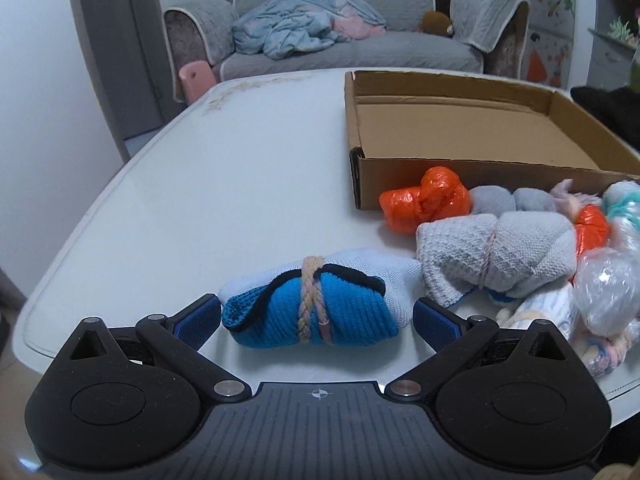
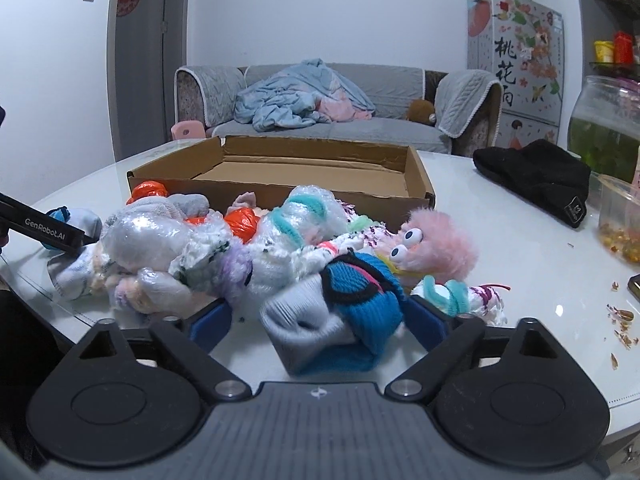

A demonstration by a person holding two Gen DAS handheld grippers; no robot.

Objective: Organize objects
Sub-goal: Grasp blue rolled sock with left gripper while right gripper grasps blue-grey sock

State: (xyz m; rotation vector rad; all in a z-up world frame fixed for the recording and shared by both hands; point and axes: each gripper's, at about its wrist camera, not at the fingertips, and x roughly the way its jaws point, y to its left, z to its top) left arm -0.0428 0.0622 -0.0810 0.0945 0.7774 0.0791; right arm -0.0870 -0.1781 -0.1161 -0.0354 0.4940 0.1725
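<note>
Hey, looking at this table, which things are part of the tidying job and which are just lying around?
Part of the job:
blue sock bundle
grey sock bundle
orange bag bundle
pink fuzzy toy
cardboard box

Just lying about:
black cloth
glass jar
scattered shells
sofa with blanket

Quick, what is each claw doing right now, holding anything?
Left claw: open around the blue sock bundle, not gripping.
Right claw: open, another blue and grey sock bundle between its pads.
</note>
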